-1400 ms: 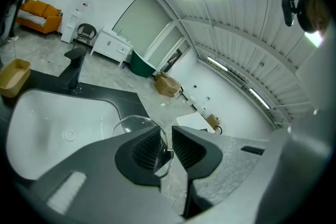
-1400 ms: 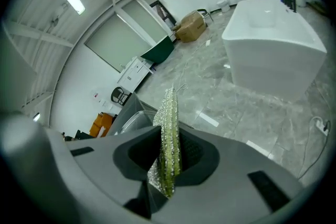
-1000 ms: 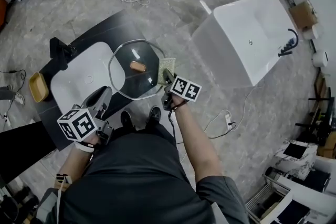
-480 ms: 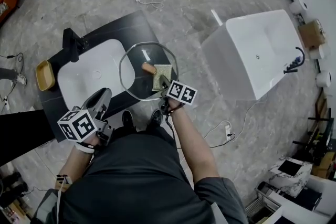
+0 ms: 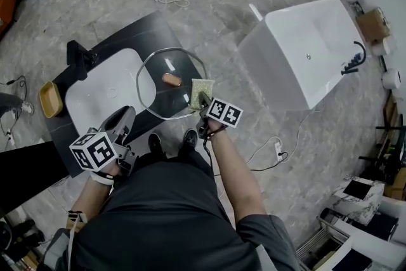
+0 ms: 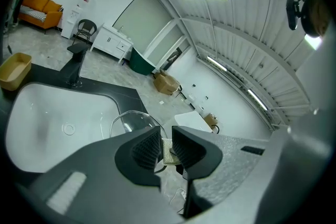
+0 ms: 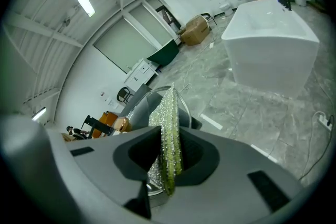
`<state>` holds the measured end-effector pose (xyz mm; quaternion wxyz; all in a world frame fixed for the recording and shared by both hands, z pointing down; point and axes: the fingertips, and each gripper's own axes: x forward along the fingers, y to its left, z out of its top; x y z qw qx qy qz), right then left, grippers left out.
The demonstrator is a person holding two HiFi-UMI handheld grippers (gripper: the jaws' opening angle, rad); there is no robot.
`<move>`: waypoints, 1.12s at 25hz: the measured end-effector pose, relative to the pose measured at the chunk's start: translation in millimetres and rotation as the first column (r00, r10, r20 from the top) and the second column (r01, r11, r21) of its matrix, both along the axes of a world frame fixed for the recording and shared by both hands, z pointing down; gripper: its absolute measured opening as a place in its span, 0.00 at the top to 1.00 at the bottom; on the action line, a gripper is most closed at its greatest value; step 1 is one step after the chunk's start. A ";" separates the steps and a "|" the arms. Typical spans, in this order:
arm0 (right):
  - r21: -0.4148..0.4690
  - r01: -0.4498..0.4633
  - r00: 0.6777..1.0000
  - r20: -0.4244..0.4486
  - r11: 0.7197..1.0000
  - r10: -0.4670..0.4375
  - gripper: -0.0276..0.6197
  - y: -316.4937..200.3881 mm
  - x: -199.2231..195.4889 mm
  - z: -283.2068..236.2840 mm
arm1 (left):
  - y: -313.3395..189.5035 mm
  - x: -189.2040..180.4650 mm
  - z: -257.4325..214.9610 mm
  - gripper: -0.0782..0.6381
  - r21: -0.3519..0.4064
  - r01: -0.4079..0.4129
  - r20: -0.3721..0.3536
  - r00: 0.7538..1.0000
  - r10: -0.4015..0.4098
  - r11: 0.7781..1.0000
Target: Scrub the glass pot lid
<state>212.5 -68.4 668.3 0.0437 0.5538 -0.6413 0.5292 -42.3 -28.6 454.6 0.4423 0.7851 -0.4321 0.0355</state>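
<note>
The glass pot lid with a brown wooden knob lies flat on the dark counter, right of the white sink, and overhangs the counter's edge. My right gripper is shut on a yellow-green scrub sponge, which rests on the lid's right rim. In the right gripper view the sponge stands edge-on between the jaws of the right gripper, with the lid and knob beyond. My left gripper hangs near the counter's front edge, shut and holding nothing; in its own view the left gripper points at the lid.
A white sink basin with a black faucet fills the counter's left part. A yellow tray sits at its far left. A white bathtub stands on the floor to the right. Cables lie on the floor.
The right gripper slid the sponge in toward the knob, then back out to the lid's right rim. The left gripper has stayed in place.
</note>
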 end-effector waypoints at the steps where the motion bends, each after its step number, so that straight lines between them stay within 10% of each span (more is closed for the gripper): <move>1: -0.004 -0.010 1.000 -0.002 1.000 0.010 0.86 3.3 5.1 0.4 | -0.1 3.9 -0.5 0.79 0.000 -0.012 0.000 1.000 0.012 1.000; 12: -0.021 -0.087 0.996 -0.036 0.996 0.086 0.86 30.0 44.7 6.4 | -2.3 29.2 -3.7 0.79 0.009 -0.087 -0.003 0.996 0.087 0.996; 15: 0.015 -0.090 0.981 -0.173 0.996 0.092 0.86 25.4 63.3 -8.9 | -5.5 27.2 -3.5 0.79 0.013 -0.085 -0.004 0.996 0.085 0.996; 20: 0.103 0.095 0.874 -0.484 0.990 -0.034 0.86 5.6 68.2 -52.7 | -3.5 19.2 -4.6 0.79 0.005 -0.057 -0.013 0.998 0.057 0.998; 28: 0.054 0.382 0.774 -0.564 0.923 -0.288 0.86 1.3 -31.7 -25.7 | -1.4 -17.5 8.4 0.79 -0.018 0.030 -0.019 0.999 -0.030 0.999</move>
